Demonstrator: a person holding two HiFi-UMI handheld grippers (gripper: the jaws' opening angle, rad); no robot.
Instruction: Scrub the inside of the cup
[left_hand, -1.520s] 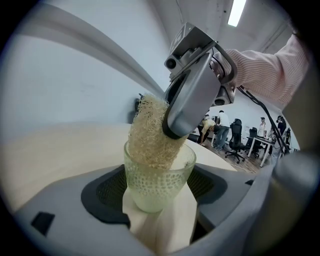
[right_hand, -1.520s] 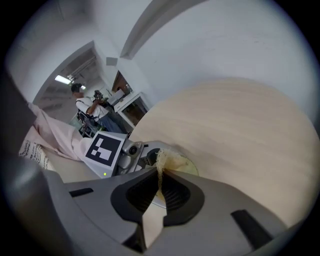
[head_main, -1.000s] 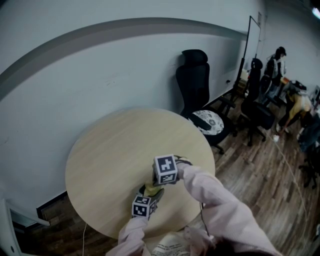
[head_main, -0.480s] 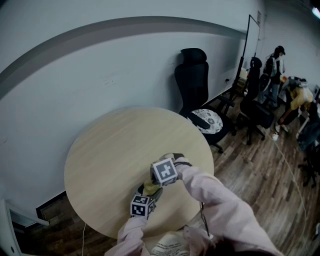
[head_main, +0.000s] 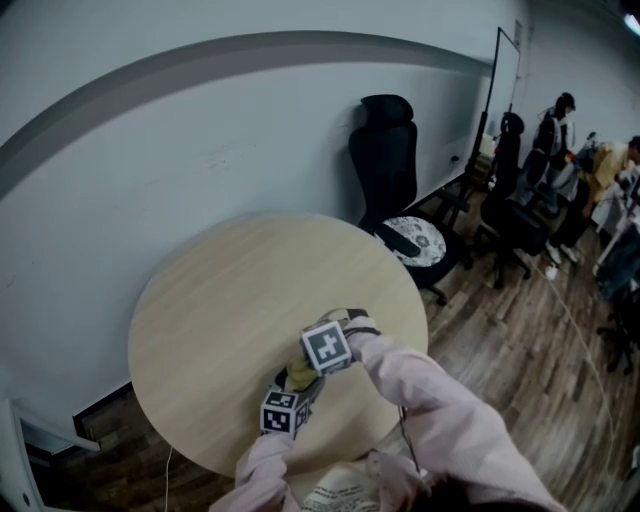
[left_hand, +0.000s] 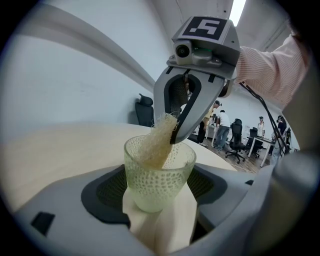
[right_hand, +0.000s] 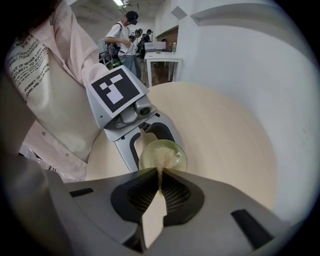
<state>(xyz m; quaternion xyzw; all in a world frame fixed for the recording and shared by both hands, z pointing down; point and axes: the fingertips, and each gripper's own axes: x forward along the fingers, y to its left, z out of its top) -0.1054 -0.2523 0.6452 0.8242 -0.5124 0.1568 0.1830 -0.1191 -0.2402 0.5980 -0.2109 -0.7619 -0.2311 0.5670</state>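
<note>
The left hand-held gripper (left_hand: 159, 197) is closed around the cup (left_hand: 159, 172) and holds it upright over the near part of the worktop (head_main: 220, 300). The cup's mouth faces up and its long axis is vertical. Directly above, the right hand-held gripper (left_hand: 172, 132) points down, pinching a sponge (left_hand: 154, 145). The sponge's lower end is inside the cup.

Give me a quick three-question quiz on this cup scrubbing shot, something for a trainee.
1. True or false: the left tongs are shut on the cup.
2. Pick one: the right tongs grip A) a scrub pad, B) a spoon, C) nothing.
3. Fill in: the scrub pad's free end is ___ the cup.

Key: 1 true. 2 A. 3 inside.
</note>
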